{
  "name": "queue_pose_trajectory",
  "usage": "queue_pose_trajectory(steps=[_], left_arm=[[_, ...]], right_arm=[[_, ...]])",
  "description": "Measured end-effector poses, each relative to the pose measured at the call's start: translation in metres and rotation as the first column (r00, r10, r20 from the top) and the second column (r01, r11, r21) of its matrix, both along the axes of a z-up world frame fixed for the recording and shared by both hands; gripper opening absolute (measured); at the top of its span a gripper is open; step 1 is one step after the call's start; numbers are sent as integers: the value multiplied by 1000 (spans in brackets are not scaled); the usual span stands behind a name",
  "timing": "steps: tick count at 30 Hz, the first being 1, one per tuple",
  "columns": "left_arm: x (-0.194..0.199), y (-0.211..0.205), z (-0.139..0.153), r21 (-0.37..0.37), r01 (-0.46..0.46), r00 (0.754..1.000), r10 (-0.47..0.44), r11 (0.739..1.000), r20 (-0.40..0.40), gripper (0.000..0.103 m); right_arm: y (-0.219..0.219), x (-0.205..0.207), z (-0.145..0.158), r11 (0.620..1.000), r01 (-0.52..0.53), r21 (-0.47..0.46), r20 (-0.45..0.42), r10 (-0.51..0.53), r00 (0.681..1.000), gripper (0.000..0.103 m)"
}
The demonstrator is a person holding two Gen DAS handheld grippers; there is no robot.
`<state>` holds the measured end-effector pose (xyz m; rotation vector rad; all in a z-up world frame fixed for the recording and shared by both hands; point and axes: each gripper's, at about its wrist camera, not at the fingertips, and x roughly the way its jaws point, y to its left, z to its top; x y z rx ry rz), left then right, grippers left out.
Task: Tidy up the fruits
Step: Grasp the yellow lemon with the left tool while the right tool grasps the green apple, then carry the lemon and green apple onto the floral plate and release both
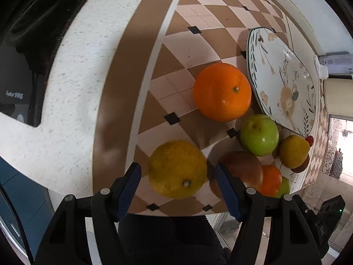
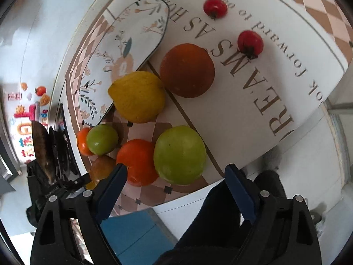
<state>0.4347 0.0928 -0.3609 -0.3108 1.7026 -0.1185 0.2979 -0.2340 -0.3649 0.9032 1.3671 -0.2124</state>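
I'm lining up my left gripper (image 1: pixel 177 190), jaws spread, around the yellow citrus (image 1: pixel 177 169) at bottom centre: firm, bumpy, grabbing its widest middle. My right gripper (image 2: pixel 176 182), spread too, is hovering by the smooth, slippery green apple (image 2: pixel 179 154), lower centre.

The counter (image 1: pixel 66 110) is speckled white; over it lies a cloth (image 1: pixel 172 50) of tan and pale pink diamonds with small black squares and a brown border band. The plate (image 1: pixel 284 75) is white, dark-rimmed, painted with leaves, hearts and a tan lion. Fruit colours — a bright orange (image 1: pixel 221 91), a yellow citrus (image 1: pixel 177 169), a green apple (image 1: pixel 259 134), two red tomatoes (image 2: pixel 215 7). Each hand-held gripper (image 1: pixel 177 190) is black with blue pads (image 1: pixel 130 190).
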Motion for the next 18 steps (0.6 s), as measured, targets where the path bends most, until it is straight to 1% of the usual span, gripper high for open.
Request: queue_pose_trajectory(steps=[2,3,5,7,9,10,13,15,17,18], left_arm=[[1,-3,-2,8,9,1000,-9,1000,4,61],[4,-6,-5,25,16,1000,-17,1000,11,56],[4,-8,-6,25,27,999,-28,999,28,56],[5,-9,-6,23,35,999,-36,999,34,56],[5,-10,-6,26,43,998,-44,999,41,56],[6,-10,-6,29,49,998,-50,998,41,56],[11,-11,-5,40,53,998,-55,998,39,57],[19,-9,-5,48,56,998,-57,997,33,57],[21,-5,-10,60,65,997,-67,996,27,57],[22,-14,-16,62,69,997,-70,996,21,57]], right_arm=[[0,2,-4,1000,15,25,-6,-15,1000,89],[0,2,-6,999,22,35,-8,-22,1000,88],[-1,3,-12,998,35,55,-15,-34,999,83],[0,5,-17,996,43,76,-15,-42,999,74],[-1,8,-22,996,42,76,-12,-41,999,66],[-1,9,-24,997,39,67,-12,-38,999,59],[-2,9,-23,999,35,34,-8,-34,999,59],[1,14,-17,999,10,-40,-23,-11,1000,59],[-1,14,-16,998,-12,-66,-22,11,1000,59],[0,15,-15,997,-21,-69,-23,19,1000,59]])
